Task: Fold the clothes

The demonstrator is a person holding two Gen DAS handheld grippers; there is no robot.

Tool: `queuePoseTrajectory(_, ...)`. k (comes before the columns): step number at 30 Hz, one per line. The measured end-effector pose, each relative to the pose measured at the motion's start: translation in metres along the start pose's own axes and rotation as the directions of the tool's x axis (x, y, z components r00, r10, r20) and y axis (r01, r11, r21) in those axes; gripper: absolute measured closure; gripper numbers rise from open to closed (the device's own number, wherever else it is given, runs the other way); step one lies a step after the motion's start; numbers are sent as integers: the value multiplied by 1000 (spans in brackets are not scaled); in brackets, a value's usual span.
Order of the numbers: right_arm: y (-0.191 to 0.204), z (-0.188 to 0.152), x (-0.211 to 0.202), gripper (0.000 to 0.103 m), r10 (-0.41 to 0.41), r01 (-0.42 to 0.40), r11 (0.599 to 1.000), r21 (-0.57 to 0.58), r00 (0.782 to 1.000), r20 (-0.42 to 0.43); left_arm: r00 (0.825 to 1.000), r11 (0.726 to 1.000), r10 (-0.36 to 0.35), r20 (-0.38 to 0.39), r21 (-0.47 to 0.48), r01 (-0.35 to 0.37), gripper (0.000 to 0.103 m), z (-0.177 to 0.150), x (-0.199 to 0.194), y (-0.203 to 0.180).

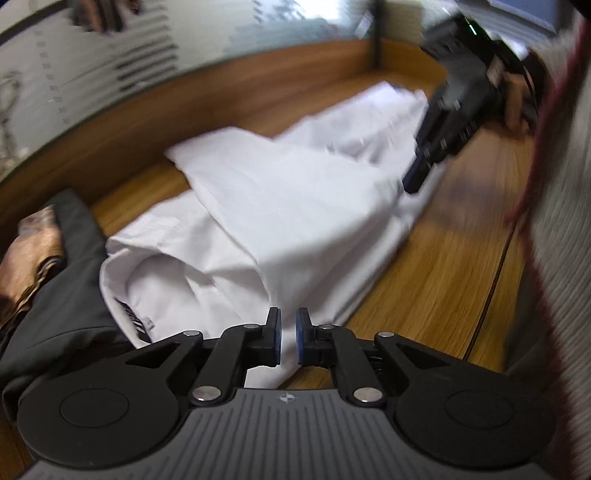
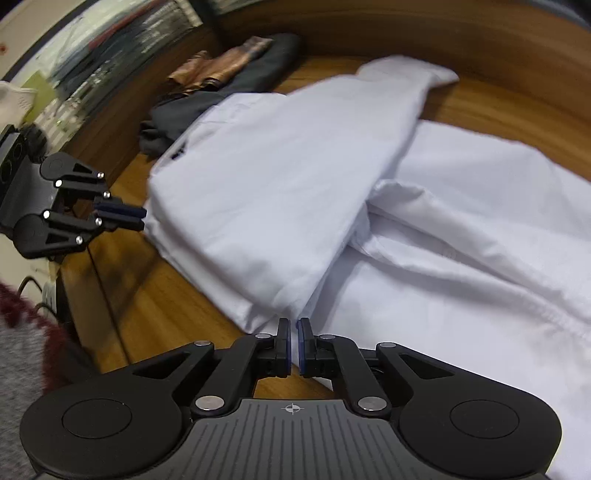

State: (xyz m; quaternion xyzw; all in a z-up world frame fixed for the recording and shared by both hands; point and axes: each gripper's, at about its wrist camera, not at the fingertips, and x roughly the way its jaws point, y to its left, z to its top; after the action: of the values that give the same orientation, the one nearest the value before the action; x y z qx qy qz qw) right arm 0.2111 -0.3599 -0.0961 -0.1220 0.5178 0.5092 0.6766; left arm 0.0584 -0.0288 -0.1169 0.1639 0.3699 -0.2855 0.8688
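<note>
A white shirt [image 1: 266, 206] lies partly folded on the wooden table [image 1: 436, 280], with one side turned over the middle [image 2: 280, 192]. My left gripper [image 1: 288, 338] hovers low over the shirt's collar end, its pads nearly together with only a slit between them. In the right wrist view the left gripper [image 2: 138, 218] sits at the shirt's edge with nothing seen in it. My right gripper [image 2: 294, 345] is shut to a thin slit at the corner of the folded flap. In the left wrist view the right gripper [image 1: 421, 173] is blurred over the shirt's far end.
A dark garment [image 1: 62, 295] with a brown patterned cloth [image 1: 33, 258] on it lies beside the collar, touching the shirt. A raised wooden rim [image 2: 406, 33] bounds the table's far side. A person's grey and dark red sleeve [image 1: 554, 206] is on the right.
</note>
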Motion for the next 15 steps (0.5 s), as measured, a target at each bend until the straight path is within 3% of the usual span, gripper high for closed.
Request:
queuePoseTrajectory(5,8,15,-11,90,-4,4,1000,0,997,77,998,990,-14,62,-139,23,87,24,1,3)
queuePoseTrajectory(10,13,29,4,81,17,-16,1000,-10,994,110,999,992,-27,18,-122,29,87,32,31,-3)
queuePoseTrajectory(15,12,30,31,76,16,-15,999,-39,999,40,998,995,-35,-44,-97,30,83,36,62,-9)
